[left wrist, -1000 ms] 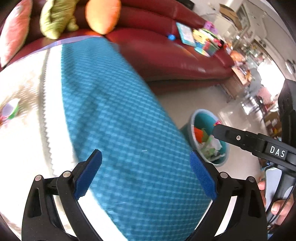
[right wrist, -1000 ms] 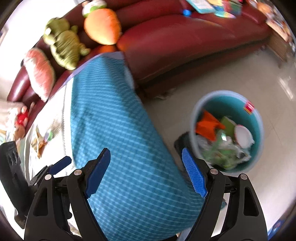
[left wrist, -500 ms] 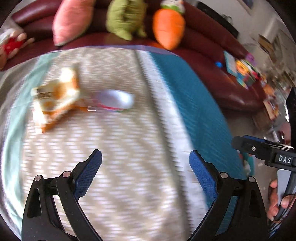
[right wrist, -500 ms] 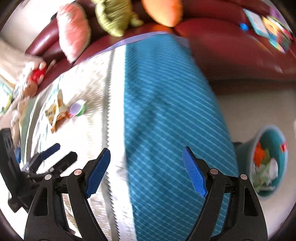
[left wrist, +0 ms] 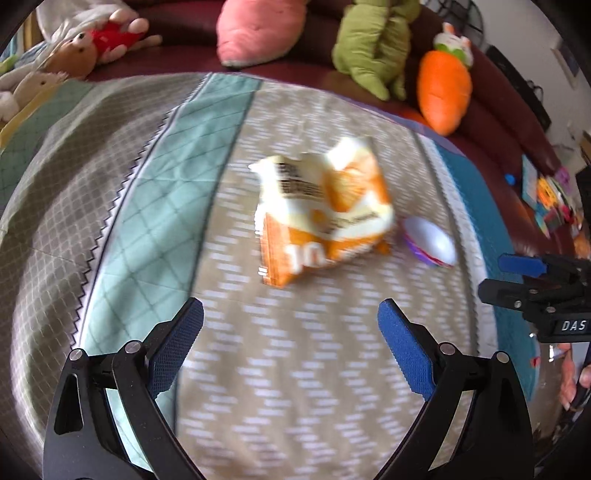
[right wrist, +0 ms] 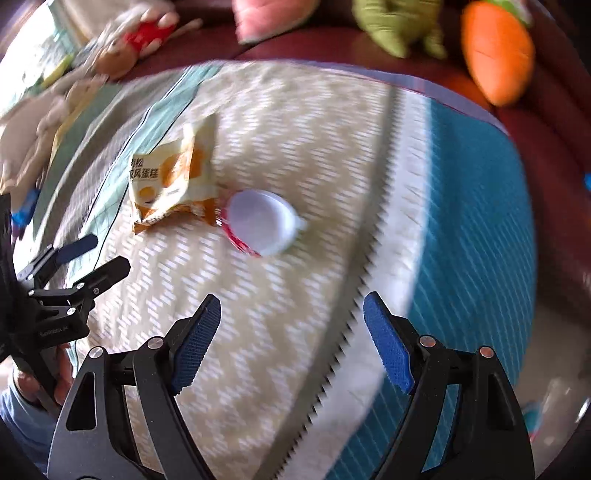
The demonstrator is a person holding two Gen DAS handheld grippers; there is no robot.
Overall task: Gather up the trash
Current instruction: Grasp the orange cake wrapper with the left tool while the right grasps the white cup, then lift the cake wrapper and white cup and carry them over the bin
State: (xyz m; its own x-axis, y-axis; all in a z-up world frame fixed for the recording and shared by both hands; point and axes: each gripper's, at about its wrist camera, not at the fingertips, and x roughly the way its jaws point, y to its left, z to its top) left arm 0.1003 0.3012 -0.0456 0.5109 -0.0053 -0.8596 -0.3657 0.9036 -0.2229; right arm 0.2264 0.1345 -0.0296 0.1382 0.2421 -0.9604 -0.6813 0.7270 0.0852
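An orange and white snack wrapper (left wrist: 321,214) lies crumpled on the patterned table cover (left wrist: 258,369). A small white cup with a red rim (left wrist: 428,242) lies on its side right of it. My left gripper (left wrist: 290,336) is open and empty, just short of the wrapper. In the right wrist view the wrapper (right wrist: 173,184) and the cup (right wrist: 260,221) lie ahead. My right gripper (right wrist: 291,332) is open and empty, short of the cup. Each gripper shows at the edge of the other's view.
A dark red sofa (left wrist: 509,103) runs behind the table with a pink cushion (left wrist: 258,29), a green plush (left wrist: 369,48), an orange carrot plush (left wrist: 443,92) and soft toys (left wrist: 74,48). The teal band of the cover (right wrist: 480,240) drapes over the table's right edge.
Both grippers have swung left, from the teal side and the floor bin to the middle of the table. The wrapper and cup now lie close ahead. The bin has left view.
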